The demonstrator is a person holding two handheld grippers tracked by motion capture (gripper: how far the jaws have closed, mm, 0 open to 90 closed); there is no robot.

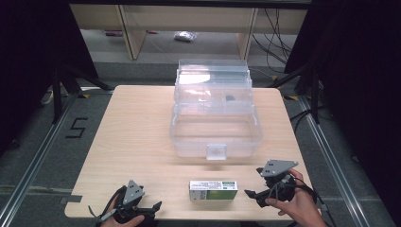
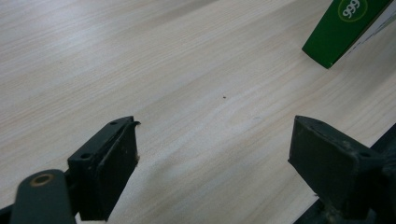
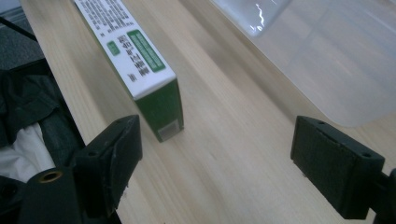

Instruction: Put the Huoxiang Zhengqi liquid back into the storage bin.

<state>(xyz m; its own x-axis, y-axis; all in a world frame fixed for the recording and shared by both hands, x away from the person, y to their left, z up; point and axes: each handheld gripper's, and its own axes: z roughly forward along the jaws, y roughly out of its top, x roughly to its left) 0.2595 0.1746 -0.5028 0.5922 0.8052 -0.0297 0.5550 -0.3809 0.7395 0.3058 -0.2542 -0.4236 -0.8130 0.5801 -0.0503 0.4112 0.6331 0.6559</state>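
- My left tool (image 1: 152, 206) sits at about 7 o'clock on the surface (image 1: 137, 142), close to its near edge, with my hand wrapped round it; its jaws stand released, with bare wood between them.
- My right tool (image 1: 253, 194) is at about 5 o'clock, lifted a little in my hand; its jaws are spread wide too, gripping nothing.
- The green-and-white carton (image 1: 213, 189) lies flat at 6 o'clock, between the two tools and apart from both.
- In the left gripper view, the left tool (image 2: 215, 149) has one green corner of the carton (image 2: 343, 28) at 1 o'clock, bearing a round mark with digits; the high view is too coarse to show that mark.
- In the right gripper view, the right tool (image 3: 217, 158) looks along the carton (image 3: 135, 60) end on: white printed top, green end face with a small code patch, lying just beyond the jaw at 10 o'clock.
- Farther off, at 12 o'clock, stands the clear plastic box (image 1: 215, 127), open, its lid (image 1: 213, 75) tipped back.
- The right gripper view catches its near wall (image 3: 336, 60) at 1 o'clock; the high view shows its front latch (image 1: 216, 152).
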